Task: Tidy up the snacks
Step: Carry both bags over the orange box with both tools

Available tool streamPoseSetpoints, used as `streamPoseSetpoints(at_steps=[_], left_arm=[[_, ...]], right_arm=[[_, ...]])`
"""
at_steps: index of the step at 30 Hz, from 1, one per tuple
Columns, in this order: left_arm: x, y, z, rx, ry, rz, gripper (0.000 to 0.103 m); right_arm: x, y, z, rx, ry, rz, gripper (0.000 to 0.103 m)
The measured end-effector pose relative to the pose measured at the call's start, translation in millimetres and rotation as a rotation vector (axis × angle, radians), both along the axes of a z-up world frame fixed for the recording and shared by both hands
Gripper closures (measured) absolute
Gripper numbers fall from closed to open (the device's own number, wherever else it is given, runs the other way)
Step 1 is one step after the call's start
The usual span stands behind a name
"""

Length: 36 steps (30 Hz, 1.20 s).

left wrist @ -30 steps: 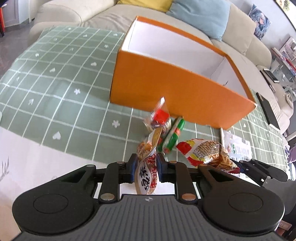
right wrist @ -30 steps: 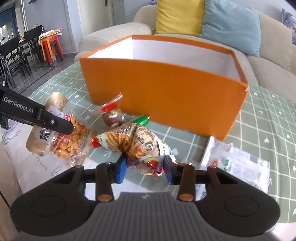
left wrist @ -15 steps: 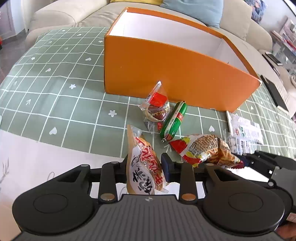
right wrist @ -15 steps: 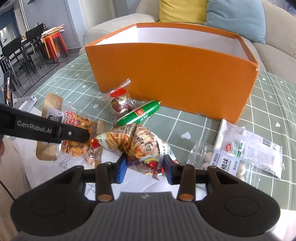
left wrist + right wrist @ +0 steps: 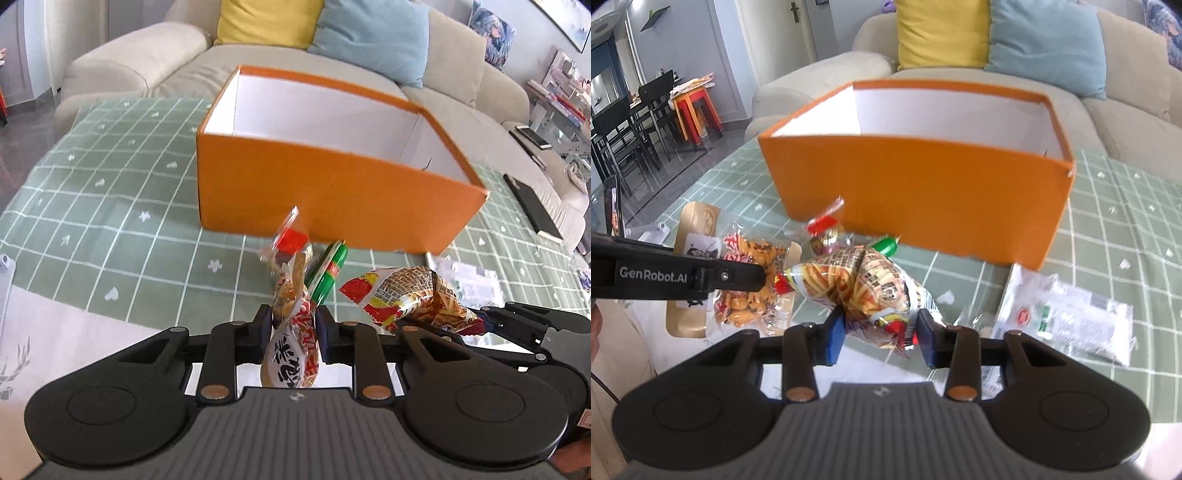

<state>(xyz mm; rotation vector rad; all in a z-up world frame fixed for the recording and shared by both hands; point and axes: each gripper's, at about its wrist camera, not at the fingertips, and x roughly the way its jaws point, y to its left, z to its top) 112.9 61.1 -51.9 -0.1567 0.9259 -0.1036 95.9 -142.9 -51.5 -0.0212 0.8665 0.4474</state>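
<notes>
My left gripper (image 5: 292, 334) is shut on a peanut snack bag (image 5: 293, 354), held above the table; the bag also shows in the right wrist view (image 5: 750, 291). My right gripper (image 5: 881, 338) is shut on a yellow noodle snack bag (image 5: 864, 288), also seen in the left wrist view (image 5: 410, 299). The orange box (image 5: 325, 184) stands open and empty ahead on the green checked cloth (image 5: 110, 206); it also shows in the right wrist view (image 5: 923, 184). A small red-topped candy pack (image 5: 290, 240) and a green sausage stick (image 5: 328, 273) lie in front of the box.
Clear packs of white snacks (image 5: 1067, 314) lie on the cloth at the right. A sofa (image 5: 177, 62) with yellow and blue cushions runs behind the table. A black flat object (image 5: 532, 206) lies at the far right. Dining chairs (image 5: 631, 125) stand far left.
Both grippers have risen with their bags and the view now looks down into the box. The left bag has turned edge-on between the fingers.
</notes>
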Motion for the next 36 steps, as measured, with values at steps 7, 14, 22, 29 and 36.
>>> streamPoseSetpoints(at_steps=[7, 14, 22, 29, 36], left_arm=[[9, -6, 29, -0.006, -0.078, -0.032, 0.076], [31, -9, 64, 0.009, -0.178, -0.062, 0.076], [66, -16, 86, 0.030, -0.263, -0.076, 0.076], [101, -29, 75, 0.088, -0.267, -0.099, 0.076], [142, -27, 45, 0.091, -0.206, -0.105, 0.076]], right_arm=[[1, -5, 24, 0.006, -0.071, -0.022, 0.064], [18, -16, 59, 0.044, -0.151, -0.054, 0.064], [56, -20, 94, 0.055, -0.217, -0.070, 0.064], [108, -11, 94, 0.020, -0.173, -0.059, 0.064], [165, 0, 65, -0.065, -0.075, -0.080, 0.064]])
